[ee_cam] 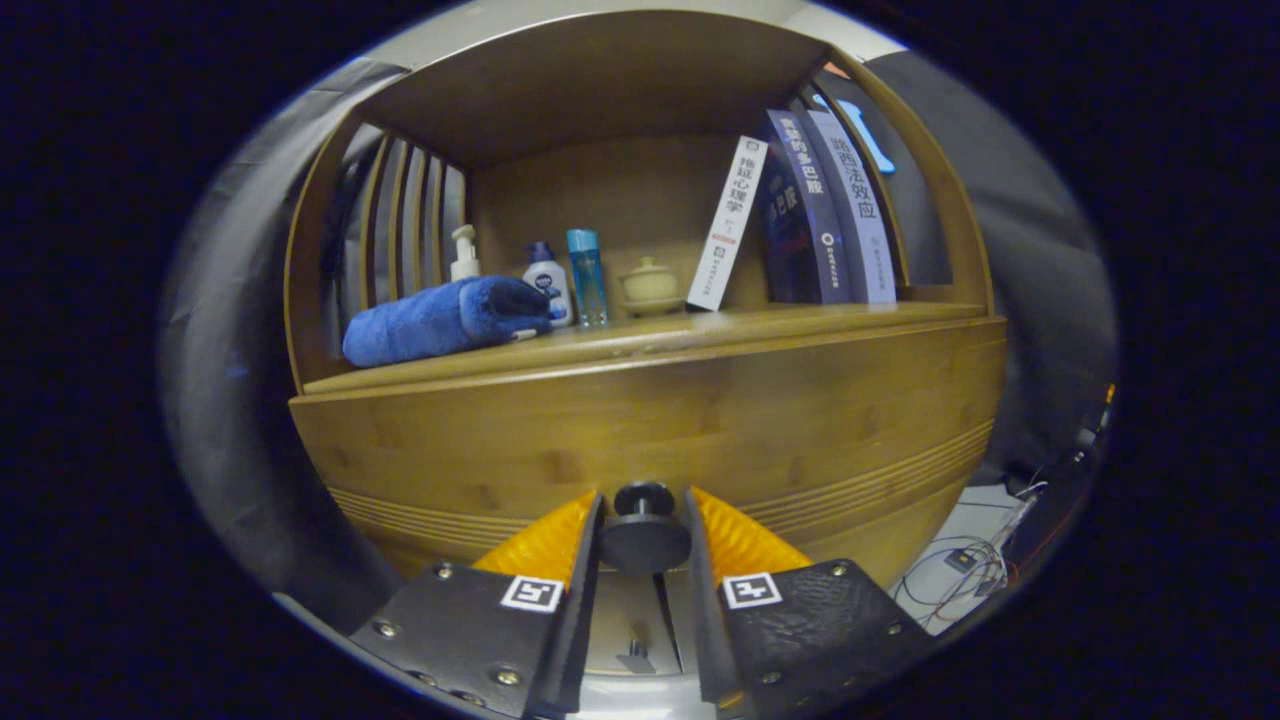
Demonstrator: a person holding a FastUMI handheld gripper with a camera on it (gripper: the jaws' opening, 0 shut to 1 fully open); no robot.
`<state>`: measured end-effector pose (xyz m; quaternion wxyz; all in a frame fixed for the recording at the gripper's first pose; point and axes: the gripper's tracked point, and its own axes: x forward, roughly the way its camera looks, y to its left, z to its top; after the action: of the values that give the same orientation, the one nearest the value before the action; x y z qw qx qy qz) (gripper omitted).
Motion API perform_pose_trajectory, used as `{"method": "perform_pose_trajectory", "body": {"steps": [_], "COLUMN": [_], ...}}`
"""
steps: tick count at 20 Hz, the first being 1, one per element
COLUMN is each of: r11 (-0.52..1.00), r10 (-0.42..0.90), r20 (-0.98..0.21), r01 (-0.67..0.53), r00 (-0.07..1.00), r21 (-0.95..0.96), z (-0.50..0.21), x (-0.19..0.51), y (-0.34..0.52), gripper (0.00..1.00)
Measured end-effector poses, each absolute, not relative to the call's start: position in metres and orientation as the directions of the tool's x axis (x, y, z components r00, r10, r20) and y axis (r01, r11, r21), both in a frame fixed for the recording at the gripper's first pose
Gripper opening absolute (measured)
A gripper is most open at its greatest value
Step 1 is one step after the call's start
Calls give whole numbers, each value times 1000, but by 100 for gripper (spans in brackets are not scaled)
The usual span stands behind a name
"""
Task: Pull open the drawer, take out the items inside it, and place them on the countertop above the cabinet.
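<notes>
The wooden drawer front (700, 420) of the cabinet stands straight ahead and close. Its round dark knob (643, 528) sits between my two fingers, and my gripper (643, 535) is shut on it, one finger pressing each side of the knob's disc. The inside of the drawer is hidden behind the front panel. Just above the drawer runs the countertop (800, 322), a wooden shelf inside an open cabinet niche.
On the countertop lie a rolled blue towel (445, 318), a white pump bottle (463, 255), a small white bottle (548, 282), a blue bottle (587, 277), a lidded cream pot (650, 286) and three leaning books (800, 210). Cables (960, 565) lie on the floor to the right.
</notes>
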<state>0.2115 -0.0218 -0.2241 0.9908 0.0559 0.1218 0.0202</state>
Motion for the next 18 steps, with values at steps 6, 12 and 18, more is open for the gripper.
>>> {"method": "perform_pose_trajectory", "body": {"steps": [6, 12, 18], "r11": [1000, 999, 999], "r10": [2, -29, -32], "r20": [-232, -204, -226], "r01": [-2, 25, 31], "r00": [973, 979, 974], "r21": [0, -20, -5], "z": [-221, -214, -217], "x": [187, 126, 66], "y": [-25, -29, -33], "gripper": [29, 28, 28]}}
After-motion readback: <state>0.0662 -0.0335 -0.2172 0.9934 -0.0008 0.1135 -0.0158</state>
